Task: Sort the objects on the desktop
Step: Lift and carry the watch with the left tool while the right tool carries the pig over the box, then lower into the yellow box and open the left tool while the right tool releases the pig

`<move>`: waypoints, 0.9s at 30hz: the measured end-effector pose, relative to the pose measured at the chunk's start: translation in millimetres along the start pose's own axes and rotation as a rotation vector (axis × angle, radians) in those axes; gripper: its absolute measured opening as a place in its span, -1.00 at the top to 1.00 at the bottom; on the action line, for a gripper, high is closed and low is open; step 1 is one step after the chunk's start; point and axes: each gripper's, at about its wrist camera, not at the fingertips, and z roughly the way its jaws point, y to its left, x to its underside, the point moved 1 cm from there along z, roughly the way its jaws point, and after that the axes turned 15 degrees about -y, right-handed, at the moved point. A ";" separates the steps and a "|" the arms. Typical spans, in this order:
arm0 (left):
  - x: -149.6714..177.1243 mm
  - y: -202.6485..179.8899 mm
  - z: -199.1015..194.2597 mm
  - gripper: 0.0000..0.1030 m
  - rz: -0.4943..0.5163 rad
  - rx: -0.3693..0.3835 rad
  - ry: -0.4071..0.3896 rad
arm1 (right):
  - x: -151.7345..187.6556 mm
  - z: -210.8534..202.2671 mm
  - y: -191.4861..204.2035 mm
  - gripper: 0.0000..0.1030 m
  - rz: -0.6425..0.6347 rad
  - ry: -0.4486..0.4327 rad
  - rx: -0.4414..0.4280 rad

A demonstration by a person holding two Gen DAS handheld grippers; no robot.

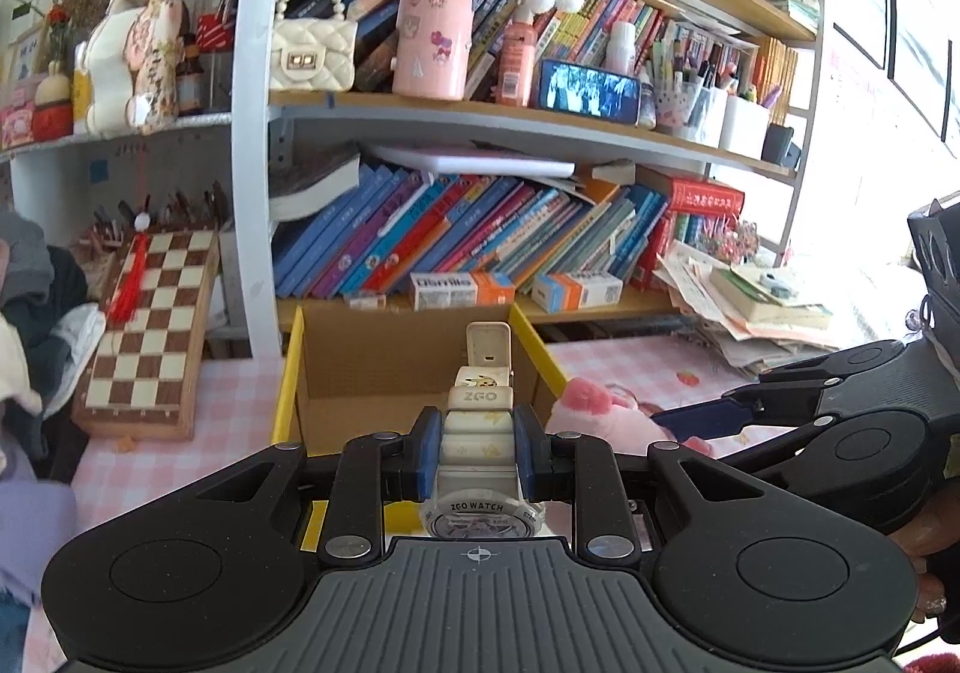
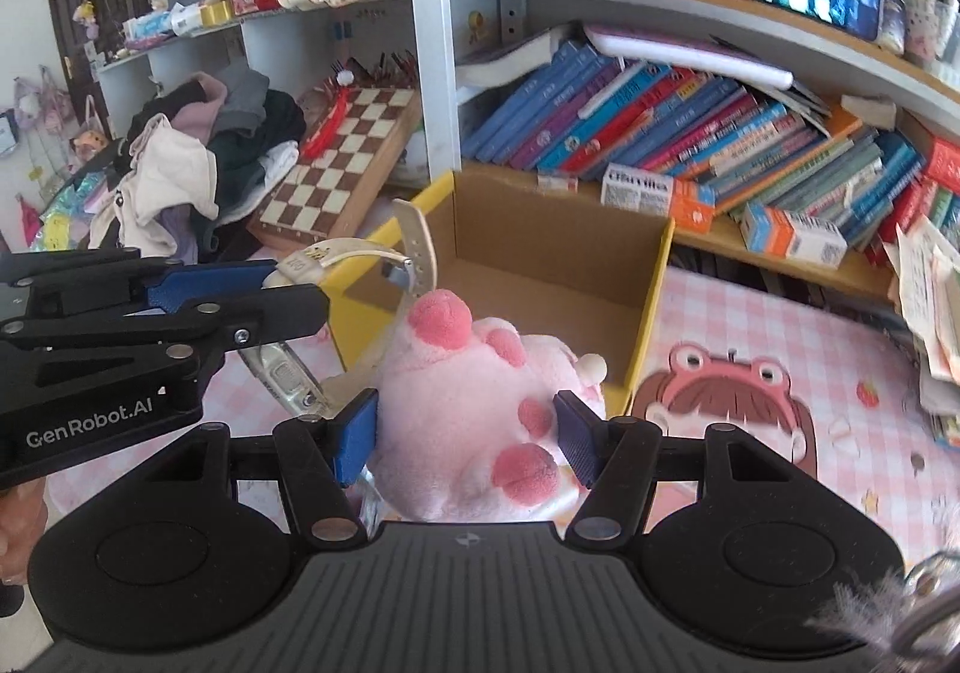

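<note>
Centre frame, both views: my left gripper (image 1: 477, 448) pinched the watch (image 1: 480, 433) by its strap; my right gripper (image 2: 465, 433) squeezed the pink plush (image 2: 474, 397). Box (image 2: 651, 307) beyond looked empty; neither item was dropped in yet.

We see our two black grippers (image 1: 478, 454) (image 2: 465, 427): blue pads, silver screws, ribbed grey bases, white "GenRobot.AI" lettering on one.
</note>
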 end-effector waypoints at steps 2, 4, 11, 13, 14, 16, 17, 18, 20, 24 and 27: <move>-4.7 -0.5 7.5 0.53 0.006 0.000 -0.007 | -6.4 5.9 -5.6 -0.17 -0.001 -0.008 -0.006; -9.3 -0.8 15.1 0.53 0.013 -0.001 -0.014 | -12.2 11.5 -11.1 -0.17 0.000 -0.015 -0.008; -21.0 8.7 41.2 0.53 0.006 -0.037 -0.032 | -32.6 31.5 -27.9 -0.17 -0.013 -0.037 -0.022; -24.2 13.0 48.5 0.53 -0.002 -0.054 -0.036 | -37.8 38.1 -31.0 -0.17 -0.024 -0.046 -0.029; -25.5 15.1 52.6 0.53 -0.004 -0.060 -0.036 | -40.2 41.8 -32.5 -0.17 -0.031 -0.049 -0.032; -27.0 20.0 62.8 0.53 -0.008 -0.072 -0.030 | -44.0 52.0 -34.9 -0.17 -0.051 -0.050 -0.033; -26.8 22.2 68.0 0.53 -0.009 -0.077 -0.024 | -45.1 57.6 -36.1 -0.17 -0.060 -0.047 -0.033; -26.5 24.4 73.4 0.53 -0.009 -0.082 -0.018 | -45.8 63.9 -37.4 -0.17 -0.068 -0.042 -0.032; -24.6 28.1 83.9 0.53 -0.001 -0.096 -0.005 | -46.0 75.1 -39.4 -0.17 -0.079 -0.030 -0.036; -16.9 34.5 102.2 0.53 0.017 -0.122 0.029 | -41.3 99.9 -41.5 -0.17 -0.109 0.003 -0.044; -8.9 38.3 114.8 0.53 0.030 -0.135 0.060 | -35.0 119.2 -41.0 -0.17 -0.137 0.039 -0.052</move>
